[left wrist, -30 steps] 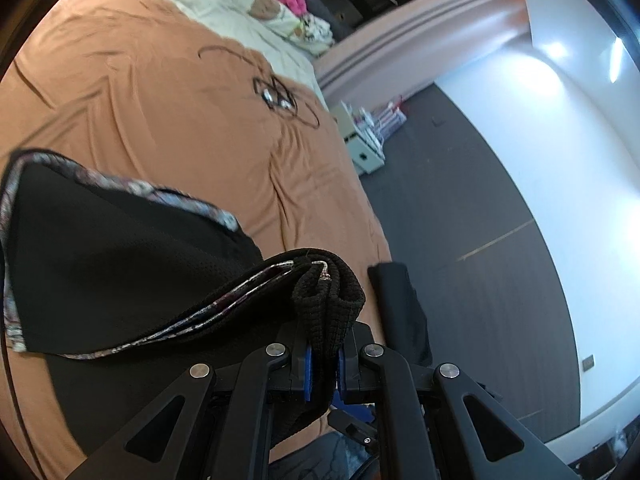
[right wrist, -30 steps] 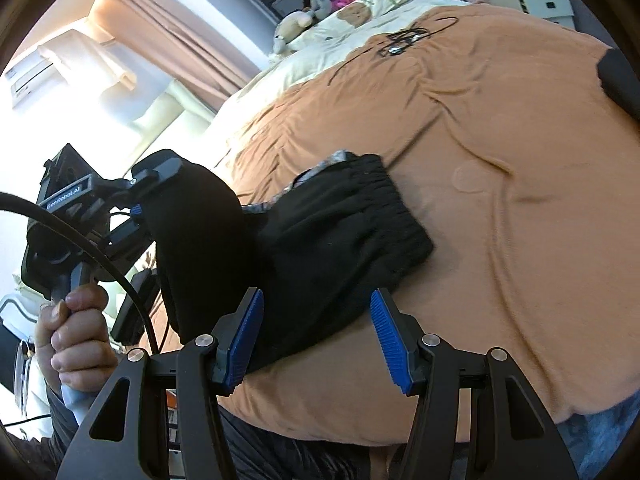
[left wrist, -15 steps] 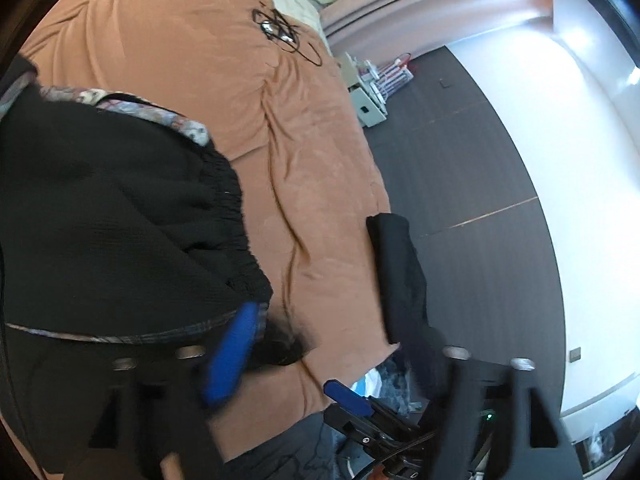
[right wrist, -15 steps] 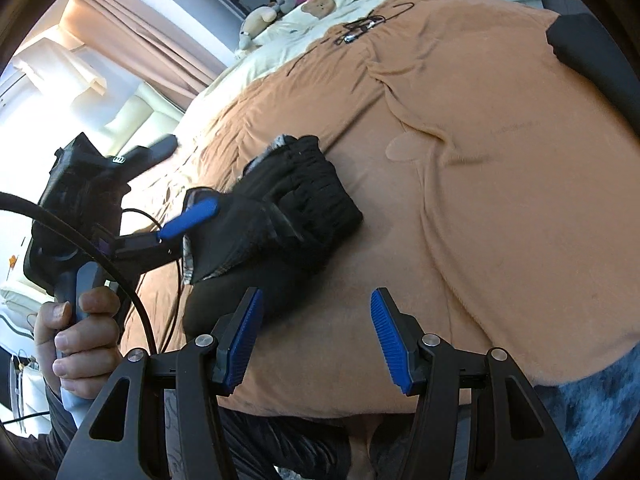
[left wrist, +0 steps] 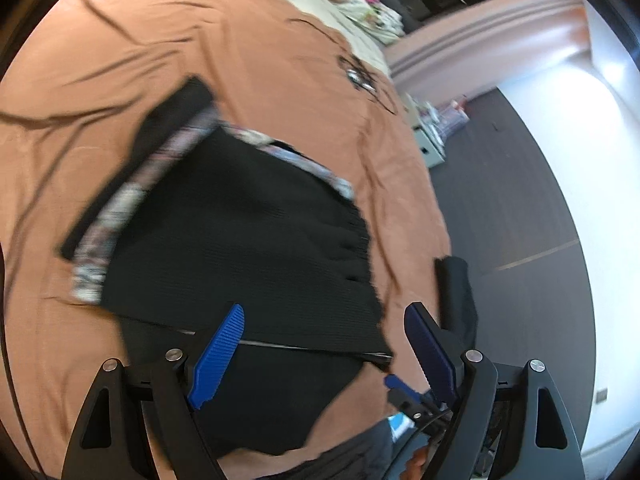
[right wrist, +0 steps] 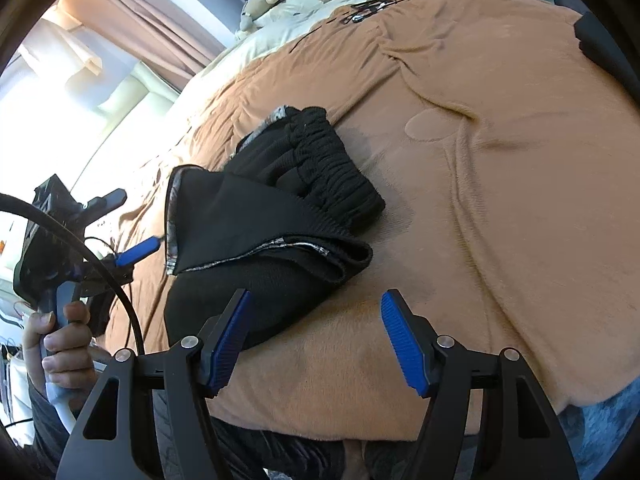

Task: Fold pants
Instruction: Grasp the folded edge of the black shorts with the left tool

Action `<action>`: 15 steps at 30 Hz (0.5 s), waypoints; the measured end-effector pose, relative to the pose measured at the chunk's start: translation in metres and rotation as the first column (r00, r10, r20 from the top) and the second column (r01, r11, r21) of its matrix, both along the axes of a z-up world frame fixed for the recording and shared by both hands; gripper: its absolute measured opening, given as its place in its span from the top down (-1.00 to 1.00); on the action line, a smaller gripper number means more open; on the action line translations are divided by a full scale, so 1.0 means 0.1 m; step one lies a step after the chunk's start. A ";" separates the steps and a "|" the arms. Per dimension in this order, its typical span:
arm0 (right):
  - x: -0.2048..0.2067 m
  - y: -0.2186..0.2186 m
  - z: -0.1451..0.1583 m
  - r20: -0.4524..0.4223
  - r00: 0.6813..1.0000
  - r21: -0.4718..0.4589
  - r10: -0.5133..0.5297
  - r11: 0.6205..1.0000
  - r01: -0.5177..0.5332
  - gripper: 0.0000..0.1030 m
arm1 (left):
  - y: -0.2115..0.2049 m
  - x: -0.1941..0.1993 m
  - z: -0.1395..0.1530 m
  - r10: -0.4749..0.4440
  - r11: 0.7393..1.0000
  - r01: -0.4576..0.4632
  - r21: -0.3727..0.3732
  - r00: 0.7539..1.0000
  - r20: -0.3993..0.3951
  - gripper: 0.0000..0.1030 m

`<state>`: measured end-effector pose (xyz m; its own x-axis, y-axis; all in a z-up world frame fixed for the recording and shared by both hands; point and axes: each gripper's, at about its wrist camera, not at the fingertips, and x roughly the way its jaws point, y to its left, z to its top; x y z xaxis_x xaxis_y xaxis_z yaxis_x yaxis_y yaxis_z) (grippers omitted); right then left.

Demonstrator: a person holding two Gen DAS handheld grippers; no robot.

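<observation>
Pants folded into a compact bundle, lying on the bed near its front edge. Top flap a bit skewed, patterned trim showing; maybe one tidy-up left. Left hand-held gripper wide open, holding nothing, hovering over the bundle. Right hand-held gripper wide open, empty, just short of it.

You're over a bed with a brown blanket; pink curtains frame a bright window, and dark floor meets white wall.
</observation>
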<state>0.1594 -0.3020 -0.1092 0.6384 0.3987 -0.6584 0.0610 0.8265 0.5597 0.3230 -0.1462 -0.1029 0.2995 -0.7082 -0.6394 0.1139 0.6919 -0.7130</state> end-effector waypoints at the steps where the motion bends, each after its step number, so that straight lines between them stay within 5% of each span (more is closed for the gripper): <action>1: 0.02 0.01 -0.01 -0.001 1.000 -0.001 0.002 1.000 -0.002 -0.26 | 0.09 0.00 -0.03 0.018 1.000 -0.018 0.007 1.000 -0.009 -0.62; 15: 0.18 0.12 -0.12 -0.038 0.999 -0.020 0.003 1.000 -0.003 -0.26 | 0.59 0.01 -0.51 0.112 0.990 -0.100 0.102 0.986 -0.125 -0.62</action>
